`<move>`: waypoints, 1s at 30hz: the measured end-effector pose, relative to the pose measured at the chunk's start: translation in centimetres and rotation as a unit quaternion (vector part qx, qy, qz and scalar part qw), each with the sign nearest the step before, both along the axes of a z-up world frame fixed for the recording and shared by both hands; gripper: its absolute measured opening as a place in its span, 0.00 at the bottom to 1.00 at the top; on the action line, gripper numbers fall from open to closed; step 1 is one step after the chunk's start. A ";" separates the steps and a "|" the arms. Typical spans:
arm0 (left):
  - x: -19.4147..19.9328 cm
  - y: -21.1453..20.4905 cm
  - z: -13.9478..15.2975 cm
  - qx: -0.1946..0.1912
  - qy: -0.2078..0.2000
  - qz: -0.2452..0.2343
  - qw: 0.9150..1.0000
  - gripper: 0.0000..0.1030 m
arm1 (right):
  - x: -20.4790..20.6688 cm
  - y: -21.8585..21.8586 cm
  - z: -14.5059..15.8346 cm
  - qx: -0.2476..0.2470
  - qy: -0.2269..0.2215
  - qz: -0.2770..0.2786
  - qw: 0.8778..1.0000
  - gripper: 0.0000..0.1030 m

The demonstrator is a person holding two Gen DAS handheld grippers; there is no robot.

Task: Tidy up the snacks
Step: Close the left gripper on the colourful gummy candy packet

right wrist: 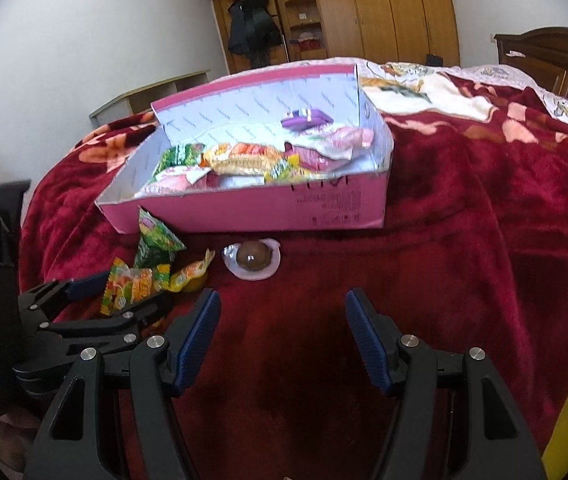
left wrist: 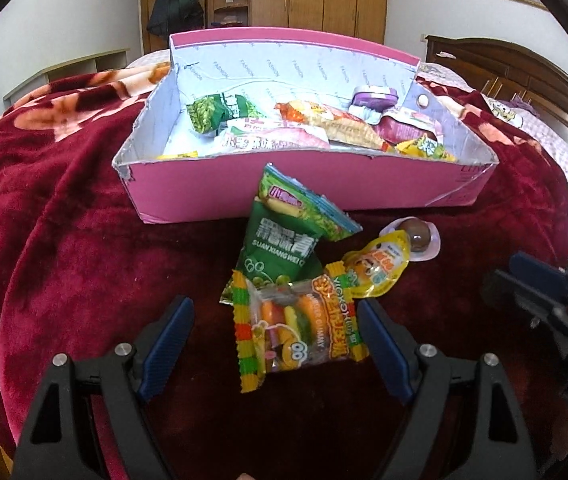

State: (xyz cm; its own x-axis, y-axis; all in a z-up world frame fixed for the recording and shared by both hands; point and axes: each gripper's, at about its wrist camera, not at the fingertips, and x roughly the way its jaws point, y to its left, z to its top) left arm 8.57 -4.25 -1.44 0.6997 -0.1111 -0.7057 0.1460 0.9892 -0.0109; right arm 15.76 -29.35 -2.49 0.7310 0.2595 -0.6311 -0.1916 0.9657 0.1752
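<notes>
A pink cardboard box holds several snack packets on a red blanket. In front of it lie a green pea packet, a gummy packet, a yellow pouch and a brown jelly cup. My left gripper is open with the gummy packet between its fingers. My right gripper is open and empty, just short of the jelly cup; it also shows in the left wrist view.
The red blanket covers the bed and drops away at the left. A dark wooden headboard stands at the right, wooden wardrobes at the back, a low shelf at the left.
</notes>
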 end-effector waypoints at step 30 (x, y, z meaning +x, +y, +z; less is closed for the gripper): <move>-1.7 4.0 2.2 0.047 -0.047 0.059 0.996 0.42 | 0.2 1.2 -2.4 -0.004 0.013 0.005 1.000 0.82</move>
